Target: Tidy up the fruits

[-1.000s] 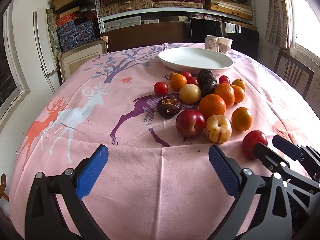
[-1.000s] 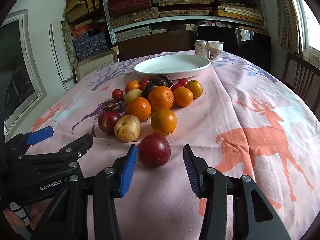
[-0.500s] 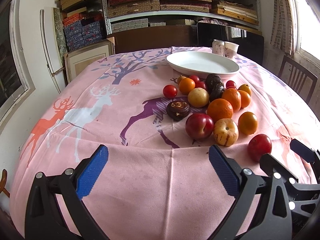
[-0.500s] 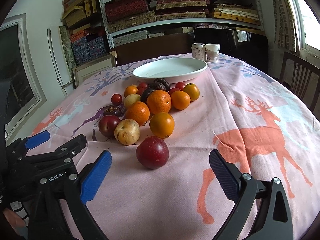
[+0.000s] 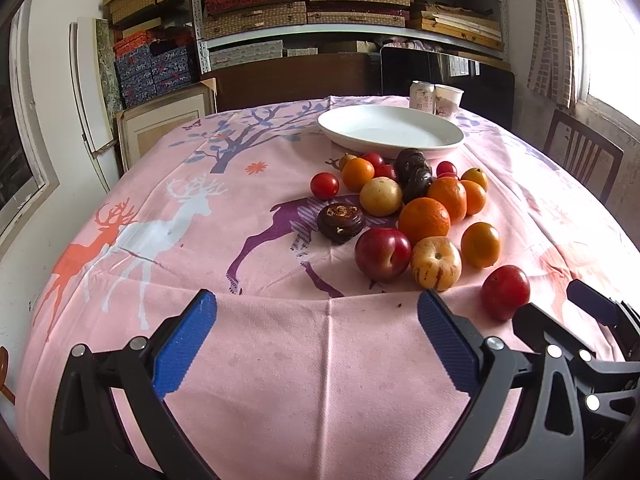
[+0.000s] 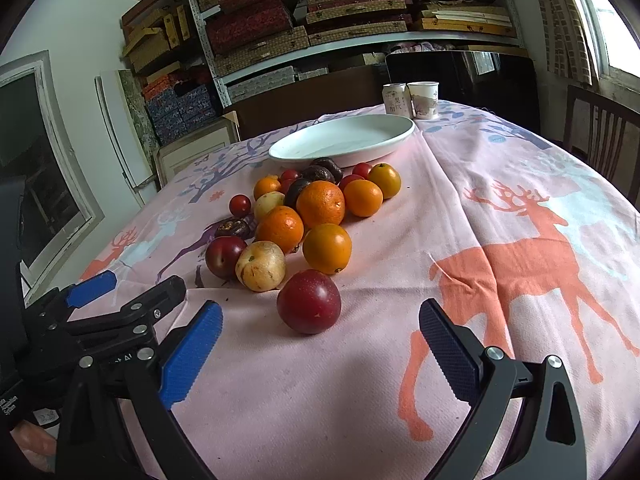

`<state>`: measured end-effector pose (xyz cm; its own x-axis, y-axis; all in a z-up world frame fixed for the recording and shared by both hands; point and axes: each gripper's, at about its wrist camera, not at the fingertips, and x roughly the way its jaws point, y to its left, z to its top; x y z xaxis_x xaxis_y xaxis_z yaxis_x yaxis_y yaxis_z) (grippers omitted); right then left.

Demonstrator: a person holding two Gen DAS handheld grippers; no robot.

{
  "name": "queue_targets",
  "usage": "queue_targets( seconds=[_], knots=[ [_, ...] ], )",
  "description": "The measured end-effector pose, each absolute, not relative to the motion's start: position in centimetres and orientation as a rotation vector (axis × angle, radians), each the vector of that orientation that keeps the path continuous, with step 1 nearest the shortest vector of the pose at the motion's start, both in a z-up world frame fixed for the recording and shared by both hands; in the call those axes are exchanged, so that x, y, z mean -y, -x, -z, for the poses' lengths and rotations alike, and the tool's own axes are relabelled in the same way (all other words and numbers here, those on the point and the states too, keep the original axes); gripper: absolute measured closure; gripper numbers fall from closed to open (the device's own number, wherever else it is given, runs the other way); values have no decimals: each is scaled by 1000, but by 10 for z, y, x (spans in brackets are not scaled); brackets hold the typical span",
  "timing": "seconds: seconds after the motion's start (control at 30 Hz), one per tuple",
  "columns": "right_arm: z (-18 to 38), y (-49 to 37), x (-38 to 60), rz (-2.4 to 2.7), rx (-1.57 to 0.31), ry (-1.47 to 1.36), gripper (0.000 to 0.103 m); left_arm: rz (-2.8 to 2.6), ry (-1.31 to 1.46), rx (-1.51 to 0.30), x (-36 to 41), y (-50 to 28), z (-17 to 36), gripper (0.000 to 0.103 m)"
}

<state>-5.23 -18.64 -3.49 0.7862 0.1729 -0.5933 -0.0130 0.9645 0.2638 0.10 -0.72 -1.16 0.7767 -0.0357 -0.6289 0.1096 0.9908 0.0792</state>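
Right wrist view: the right hand-held gripper (image 6: pixel 320 344) stands with its jaws spread wide and nothing between the pads; a dark red plum (image 6: pixel 309 301) lies on the cloth just ahead of the gap, apart from both pads. To its right the pink deer-print tabletop (image 6: pixel 520 248) is bare out to the rounded edge, where a wooden chair (image 6: pixel 604 136) stands. To the left, the left hand-held gripper (image 5: pixel 316 340) is also wide open and empty, over bare cloth near the front edge.

Beyond the plum the fruits (image 6: pixel 304 216) sit in a tight cluster near the middle of the tabletop: oranges, smaller yellow-orange citrus, small red tomatoes or cherries, dark purple wrinkled fruit, a pale striped melon-like fruit (image 6: pixel 260 266) and a second red plum (image 5: pixel 383 254). Behind the cluster, nearly touching it, lies a white oval plate (image 6: pixel 344 140), with two cups (image 6: pixel 412 100) at the far edge. Shelves of boxes (image 6: pixel 320 12) fill the wall behind.
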Motion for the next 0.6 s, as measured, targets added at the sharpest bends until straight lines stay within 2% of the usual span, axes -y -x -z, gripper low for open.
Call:
queue_targets(
  seconds=[0.6],
  knots=[
    [32,44,186,-159,-697,-242,4,155,-44,-697,-7,-6,11,4]
  ],
)
